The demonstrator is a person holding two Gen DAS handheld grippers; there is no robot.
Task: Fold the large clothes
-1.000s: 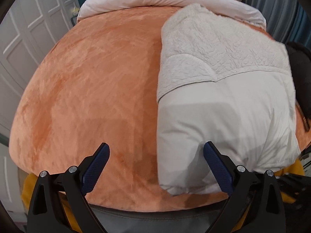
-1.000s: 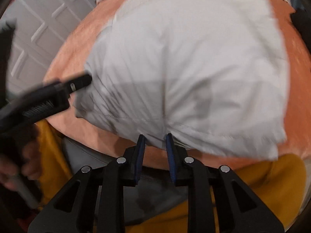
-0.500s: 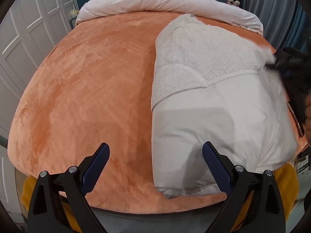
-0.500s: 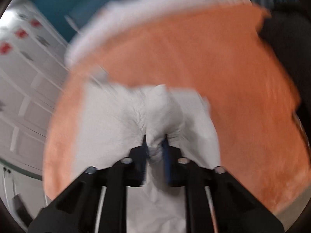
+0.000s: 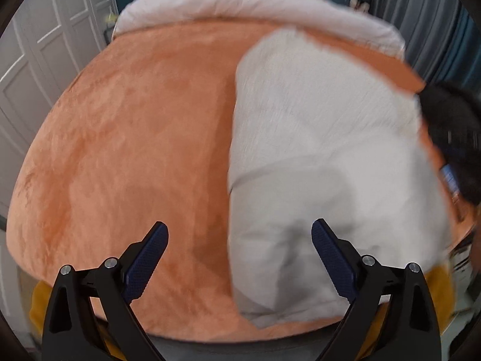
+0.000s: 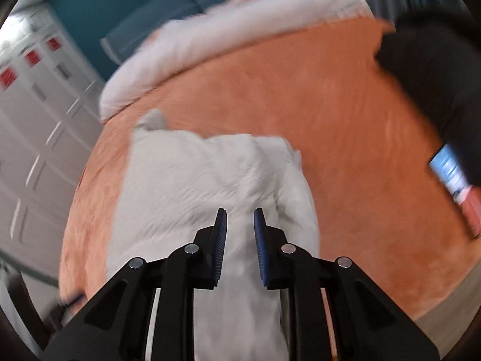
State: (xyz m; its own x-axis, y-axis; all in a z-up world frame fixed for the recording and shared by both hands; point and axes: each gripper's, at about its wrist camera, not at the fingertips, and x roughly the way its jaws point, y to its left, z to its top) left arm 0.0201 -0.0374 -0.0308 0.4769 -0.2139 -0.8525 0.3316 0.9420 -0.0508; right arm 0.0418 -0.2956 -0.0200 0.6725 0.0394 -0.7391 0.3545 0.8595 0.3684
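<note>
— On the orange bedspread (image 5: 126,150), right half: white garment (image 5: 315,150), folded. Beyond?
— Pale duvet (image 5: 255,6); black item (image 6: 436,69) rightward. Left gripper (image 5: 239,240) spread wide, empty; right gripper (image 6: 239,219) narrowly parted, garment between.

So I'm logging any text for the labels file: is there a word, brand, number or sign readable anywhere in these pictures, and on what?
None can be read.
Red patches on the white cupboard doors: too blurred to tell whether they carry writing.
Blue and white item beside the black cloth: print, if any, is smeared by motion.
White garment, orange blanket, both grippers: no lettering shows.
</note>
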